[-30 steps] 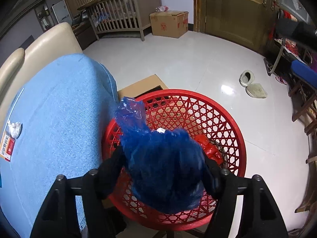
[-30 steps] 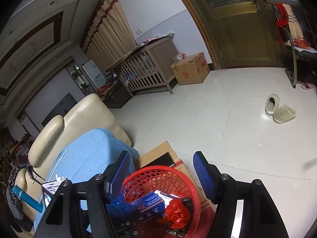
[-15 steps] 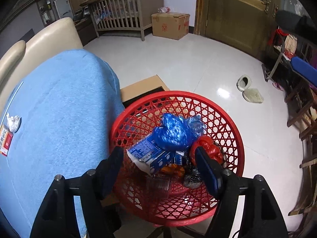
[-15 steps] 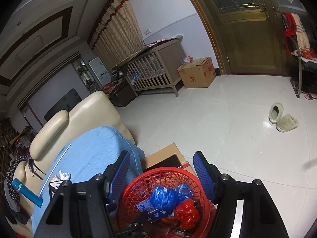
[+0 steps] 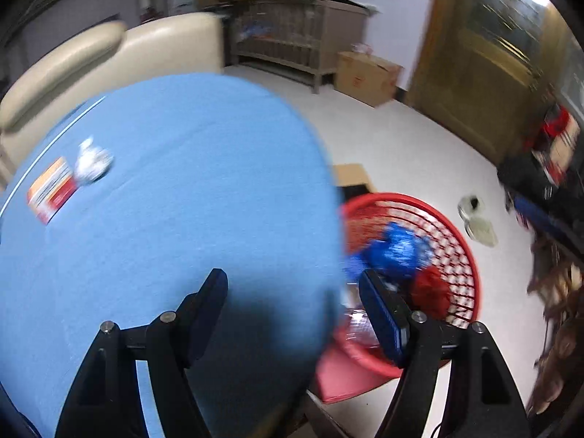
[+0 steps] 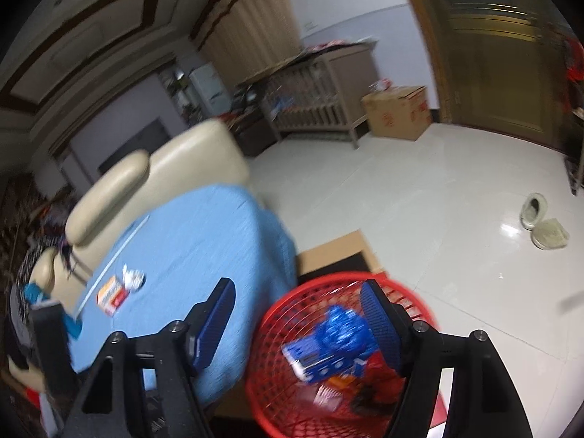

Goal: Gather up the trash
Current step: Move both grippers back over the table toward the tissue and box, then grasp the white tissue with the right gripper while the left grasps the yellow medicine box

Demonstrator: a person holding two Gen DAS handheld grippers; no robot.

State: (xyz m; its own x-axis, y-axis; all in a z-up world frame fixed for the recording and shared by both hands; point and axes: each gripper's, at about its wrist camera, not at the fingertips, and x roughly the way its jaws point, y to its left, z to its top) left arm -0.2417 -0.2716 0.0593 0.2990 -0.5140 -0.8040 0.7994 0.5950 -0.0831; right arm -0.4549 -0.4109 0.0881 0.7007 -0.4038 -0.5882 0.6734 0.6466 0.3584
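Observation:
A red mesh basket (image 5: 471, 255) (image 6: 277, 321) stands on the floor beside a table with a blue cloth (image 5: 182, 189) (image 6: 204, 241). In it lie a crumpled blue bag (image 5: 398, 248) (image 6: 343, 332), a blue box (image 6: 314, 359) and red trash (image 5: 429, 288). On the cloth lie an orange and white box (image 5: 51, 189) (image 6: 111, 294) and a crumpled white wrapper (image 5: 91, 162) (image 6: 132, 278). My left gripper (image 5: 292, 281) is open and empty over the cloth's edge. My right gripper (image 6: 297, 292) is open and empty, above the gap between table and basket.
A cream sofa (image 6: 157, 171) sits behind the table. A flat cardboard piece (image 6: 335, 252) lies under the basket. A wooden crib (image 6: 317, 87), a cardboard box (image 6: 396, 111) and slippers (image 6: 544, 224) are across the white floor. Chairs (image 5: 547, 219) stand at the right.
The left gripper let go of the blue bag, which now lies in the basket. Both grippers then swung left toward the table; the current views are blurred by motion.

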